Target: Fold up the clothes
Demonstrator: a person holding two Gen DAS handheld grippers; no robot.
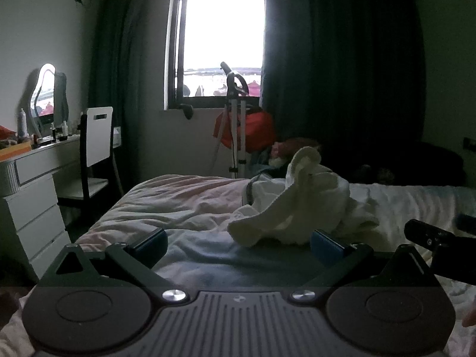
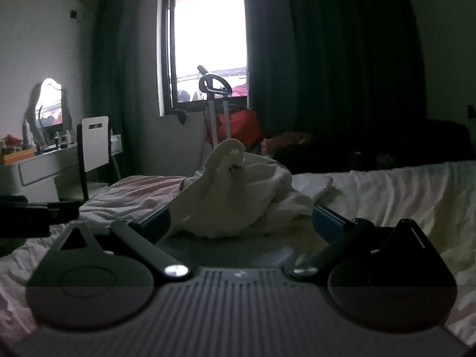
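Note:
A crumpled white garment (image 1: 300,205) lies in a heap on the bed (image 1: 184,202). My left gripper (image 1: 238,242) is open and empty, low over the bedding, with the heap just beyond and to the right of its fingertips. In the right wrist view the same garment (image 2: 238,196) sits between the blue fingers of my right gripper (image 2: 241,217), which is open wide around its near edge. The right gripper shows as a dark shape at the right edge of the left wrist view (image 1: 437,242). The left gripper shows at the left of the right wrist view (image 2: 35,217).
A white dresser (image 1: 32,205) with a mirror (image 1: 44,95) and bottles stands at the left, with a chair (image 1: 96,151) beside it. A tripod (image 1: 236,125) and a red bag (image 1: 253,131) stand under the window (image 1: 223,38). Dark curtains (image 1: 342,74) hang at the right.

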